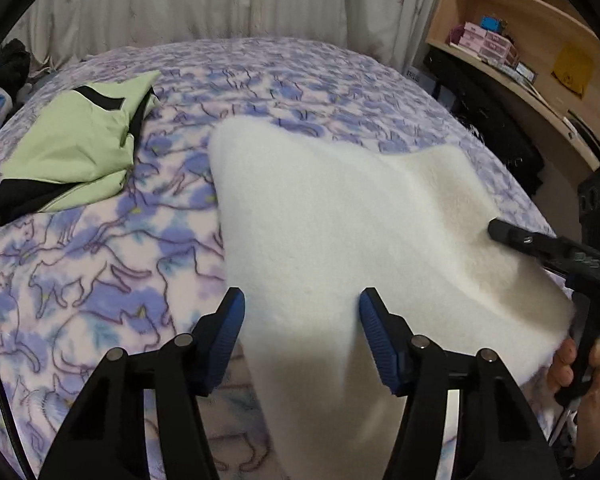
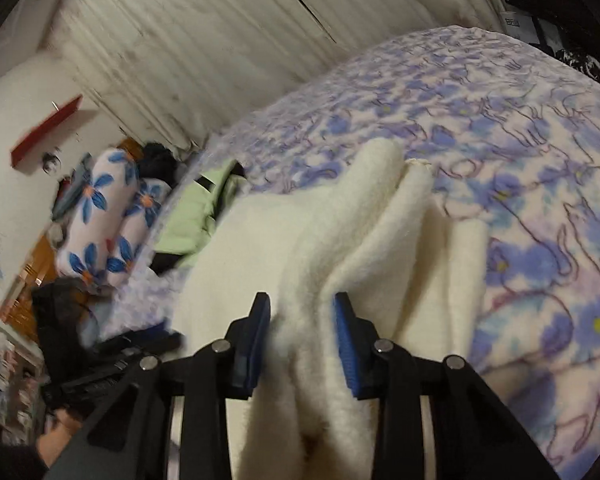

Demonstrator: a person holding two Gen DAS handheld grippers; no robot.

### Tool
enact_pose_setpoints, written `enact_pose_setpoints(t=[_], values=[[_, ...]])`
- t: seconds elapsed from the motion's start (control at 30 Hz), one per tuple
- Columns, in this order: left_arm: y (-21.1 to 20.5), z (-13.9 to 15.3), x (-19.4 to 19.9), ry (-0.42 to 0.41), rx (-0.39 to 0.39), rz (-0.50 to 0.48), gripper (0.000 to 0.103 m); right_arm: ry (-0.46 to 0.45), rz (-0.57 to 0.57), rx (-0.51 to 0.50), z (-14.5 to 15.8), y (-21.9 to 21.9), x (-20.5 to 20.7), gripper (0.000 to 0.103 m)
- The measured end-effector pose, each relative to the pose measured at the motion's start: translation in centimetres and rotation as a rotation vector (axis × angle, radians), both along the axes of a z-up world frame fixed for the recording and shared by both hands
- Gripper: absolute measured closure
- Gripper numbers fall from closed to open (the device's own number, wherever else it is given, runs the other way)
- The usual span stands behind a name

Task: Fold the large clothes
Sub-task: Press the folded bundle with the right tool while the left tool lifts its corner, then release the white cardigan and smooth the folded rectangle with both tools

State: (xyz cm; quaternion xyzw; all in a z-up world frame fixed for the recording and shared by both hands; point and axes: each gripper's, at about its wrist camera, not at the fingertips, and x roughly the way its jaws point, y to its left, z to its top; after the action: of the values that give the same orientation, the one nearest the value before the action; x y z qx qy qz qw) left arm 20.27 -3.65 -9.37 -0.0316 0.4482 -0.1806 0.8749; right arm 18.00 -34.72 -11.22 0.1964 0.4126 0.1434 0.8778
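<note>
**Here: two grippers at one cream fleece garment on a bed**

Nearest, the left gripper (image 1: 302, 300) straddles a hanging fold of the thick cream fleece garment (image 1: 340, 216); its ribbed blue pads stand apart, not pinching. The right gripper (image 2: 302, 304) pinches bunched fleece between its pads. One garment drapes over the purple cat-print fleece blanket (image 1: 100, 264). Farther left lies one folded pale-green jacket with black trim (image 1: 76, 148), with bare blanket between.
</note>
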Motion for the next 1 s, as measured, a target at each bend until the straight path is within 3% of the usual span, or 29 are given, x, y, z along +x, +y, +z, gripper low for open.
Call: enact_pose_setpoints(t=[0.03,0.1,0.17,0.33,0.53,0.6,0.63,0.67,0.77,0.83,0.93,1.0], values=[[-0.1,-0.5,0.1,0.008,0.000,-0.007,0.045,0.043,-0.036,-0.045,-1.3,-0.9,-0.1,0.072],[-0.8,-1.3,-0.1,-0.003,0.020,-0.031,0.042,0.090,-0.065,-0.026,-3.5,-3.0,-0.2,0.072],[-1.5,-1.4,-0.6,-0.036,0.070,-0.037,0.039,0.106,-0.092,-0.014,-4.2,-3.8,-0.9,0.055],[-1.6,0.1,-1.1,-0.016,0.091,-0.015,0.038,0.061,-0.123,-0.137,0.0,-2.1,-2.3,0.051],[-3.8,3.6,-4.3,-0.123,0.097,-0.038,0.038,-0.073,-0.047,-0.252,4.7,3.5,-5.0,0.051],[-4.8,3.3,-5.2,-0.105,0.090,-0.045,0.054,-0.054,0.004,-0.276,4.3,5.6,-5.7,0.051],[-5.2,2.8,-5.6,-0.089,0.087,-0.054,0.069,-0.037,0.020,-0.299,3.7,6.4,-6.1,0.052],[-5.5,2.2,-5.8,-0.069,0.091,-0.060,0.073,-0.023,0.036,-0.331,3.0,7.1,-6.6,0.053],[-5.7,-0.6,-6.7,-0.035,0.137,-0.054,0.074,0.015,0.000,-0.506,0.4,7.3,-7.8,0.063],[-5.2,-1.0,-7.2,-0.052,0.118,-0.071,0.074,0.029,-0.018,-0.486,-1.1,5.5,-8.8,0.072],[-4.3,-0.5,-7.4,-0.033,0.076,-0.069,0.074,0.021,-0.047,-0.501,-0.6,4.6,-10.2,0.071],[-4.0,0.0,-7.3,-0.013,0.059,-0.062,0.074,0.021,-0.058,-0.454,0.4,4.0,-10.9,0.070]])
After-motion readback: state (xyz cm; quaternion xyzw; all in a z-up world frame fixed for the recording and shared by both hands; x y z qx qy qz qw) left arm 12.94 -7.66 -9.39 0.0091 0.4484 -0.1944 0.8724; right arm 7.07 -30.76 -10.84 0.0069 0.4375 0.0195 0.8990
